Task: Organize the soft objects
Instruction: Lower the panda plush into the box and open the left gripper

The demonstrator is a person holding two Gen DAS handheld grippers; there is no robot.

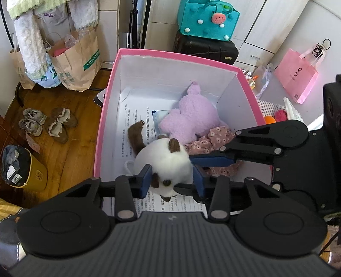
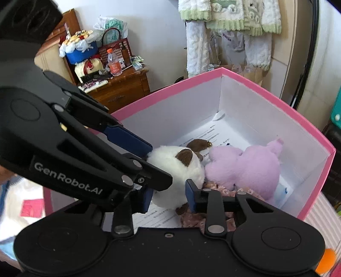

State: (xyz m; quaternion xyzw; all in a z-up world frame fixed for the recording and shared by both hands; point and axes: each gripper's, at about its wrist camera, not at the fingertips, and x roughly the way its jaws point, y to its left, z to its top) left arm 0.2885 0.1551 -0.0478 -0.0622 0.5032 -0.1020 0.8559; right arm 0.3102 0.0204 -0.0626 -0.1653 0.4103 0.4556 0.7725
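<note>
A white plush cat with brown ears and tail (image 1: 164,162) hangs inside the pink box (image 1: 106,102), just above its paper-lined floor. My left gripper (image 1: 172,181) is shut on the cat's head. My right gripper (image 2: 169,197) is shut on the cat (image 2: 174,170) from the other side; its arm shows in the left wrist view (image 1: 255,147). A lilac plush toy (image 1: 191,119) lies in the box's far right corner, also in the right wrist view (image 2: 251,168). A pink floral cloth (image 1: 213,144) lies beside it.
The box walls (image 2: 255,102) are tall and white inside. Paper bags (image 1: 76,61), shoes (image 1: 49,123) and a yellow bin (image 1: 23,168) stand on the wooden floor at left. A teal felt bag (image 1: 206,19) sits on a black case behind. A wooden dresser (image 2: 119,87) stands beyond.
</note>
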